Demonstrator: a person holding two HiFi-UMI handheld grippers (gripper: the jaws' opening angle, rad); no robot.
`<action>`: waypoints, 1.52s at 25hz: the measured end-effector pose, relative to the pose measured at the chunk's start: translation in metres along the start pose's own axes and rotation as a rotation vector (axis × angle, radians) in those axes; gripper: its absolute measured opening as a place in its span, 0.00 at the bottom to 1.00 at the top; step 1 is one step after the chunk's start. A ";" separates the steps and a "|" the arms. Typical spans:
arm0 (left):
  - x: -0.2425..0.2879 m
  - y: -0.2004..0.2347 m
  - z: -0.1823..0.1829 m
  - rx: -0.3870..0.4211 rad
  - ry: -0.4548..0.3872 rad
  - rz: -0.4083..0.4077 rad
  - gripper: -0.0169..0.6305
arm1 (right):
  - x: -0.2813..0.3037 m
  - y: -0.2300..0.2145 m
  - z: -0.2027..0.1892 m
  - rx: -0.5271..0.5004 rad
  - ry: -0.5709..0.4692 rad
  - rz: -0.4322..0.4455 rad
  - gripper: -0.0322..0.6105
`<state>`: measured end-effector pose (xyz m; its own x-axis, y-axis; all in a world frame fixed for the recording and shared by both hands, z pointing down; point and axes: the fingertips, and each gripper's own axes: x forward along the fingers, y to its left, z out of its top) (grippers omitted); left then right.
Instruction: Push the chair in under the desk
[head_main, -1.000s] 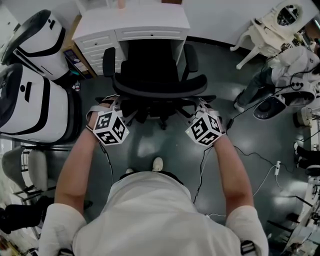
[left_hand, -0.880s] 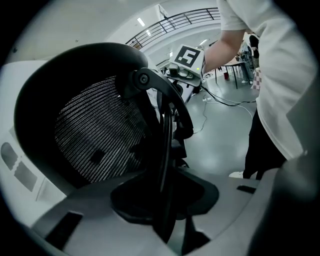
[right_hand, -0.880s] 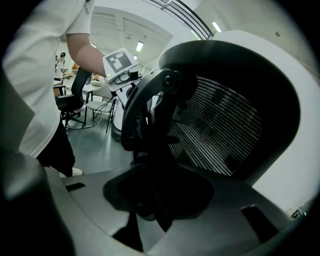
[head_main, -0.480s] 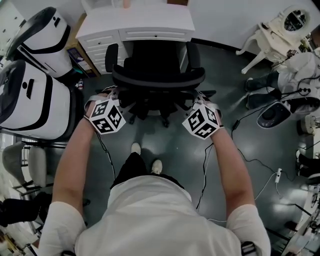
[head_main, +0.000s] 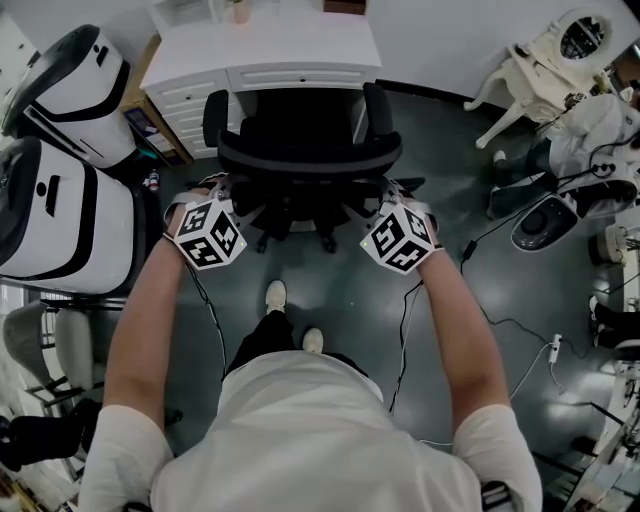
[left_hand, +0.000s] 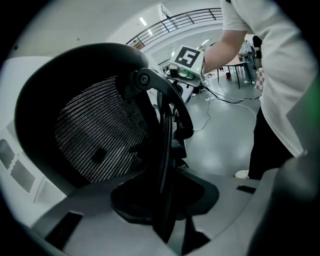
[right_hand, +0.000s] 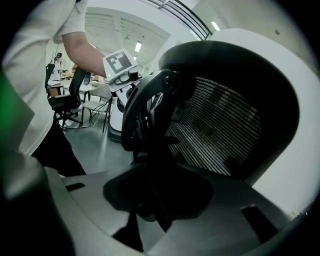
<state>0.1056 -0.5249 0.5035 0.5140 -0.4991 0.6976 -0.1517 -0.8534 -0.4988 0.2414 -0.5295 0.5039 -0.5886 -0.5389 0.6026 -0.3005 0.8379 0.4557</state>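
Castors (head_main: 327, 243) promise easy rolling; our left tool (head_main: 218, 192) and right tool (head_main: 392, 195) clamp the stiff-rimmed black mesh chair (head_main: 308, 152) at nine and three o'clock.

The chair (head_main: 310, 150) is rolling further in under the desk (head_main: 265, 45), its seat going deeper beneath the desk and its armrests closing on the desk's front. The left gripper (head_main: 222, 187) and right gripper (head_main: 392, 190) are travelling toward the desk with the backrest. The person's shoe (head_main: 275, 295) is stepping closer to the desk.
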 end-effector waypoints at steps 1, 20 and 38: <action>0.002 0.003 0.000 0.000 0.000 -0.001 0.22 | 0.001 -0.003 -0.001 0.001 0.000 0.001 0.26; 0.027 0.048 -0.012 0.005 -0.004 0.002 0.22 | 0.033 -0.046 -0.004 0.006 0.005 0.005 0.26; 0.039 0.083 -0.027 0.011 -0.011 -0.009 0.22 | 0.057 -0.072 0.005 -0.009 -0.002 -0.012 0.26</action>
<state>0.0901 -0.6196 0.5029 0.5242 -0.4899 0.6965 -0.1381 -0.8560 -0.4982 0.2261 -0.6199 0.5025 -0.5865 -0.5486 0.5959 -0.3006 0.8306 0.4688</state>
